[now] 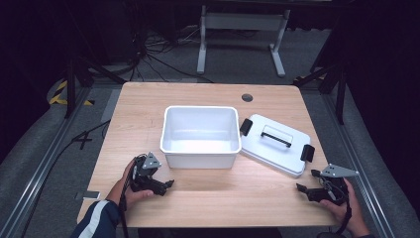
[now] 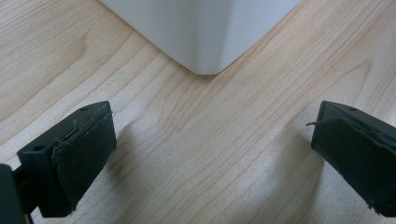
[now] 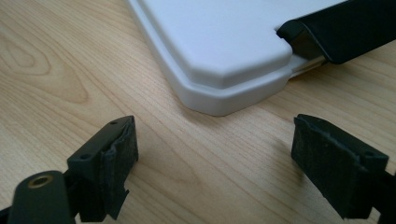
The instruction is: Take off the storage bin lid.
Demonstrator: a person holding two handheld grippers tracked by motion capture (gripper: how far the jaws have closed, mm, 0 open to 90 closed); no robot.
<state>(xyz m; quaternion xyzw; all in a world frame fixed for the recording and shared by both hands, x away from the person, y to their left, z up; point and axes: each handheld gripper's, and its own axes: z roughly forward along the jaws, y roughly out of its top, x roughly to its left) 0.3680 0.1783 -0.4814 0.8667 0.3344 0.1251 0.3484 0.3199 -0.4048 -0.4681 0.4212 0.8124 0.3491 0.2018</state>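
**Claws poised, lid waiting beside the open box**

While both claws sit low near the desk's near edge, nothing is gripped yet. The left claw (image 1: 166, 186) rests just short of the box's near-left corner, jaws spread wide over bare wood in the left gripper view. The right claw (image 1: 303, 189), near the near-right corner of the desk, is just as wide apart, aimed at the closest corner of the lid (image 3: 219, 46).

The white box (image 1: 200, 148) stands open at the middle of the desk; the lid (image 1: 276, 144) lies flat against its right side, handle up, black clips at either end.

This looks like the approach before closing the box. Next, I'd judge, the right claw must take hold of the lid's edge or handle, lift it clear of the rim, and square it over the opening while the left steadies the box.
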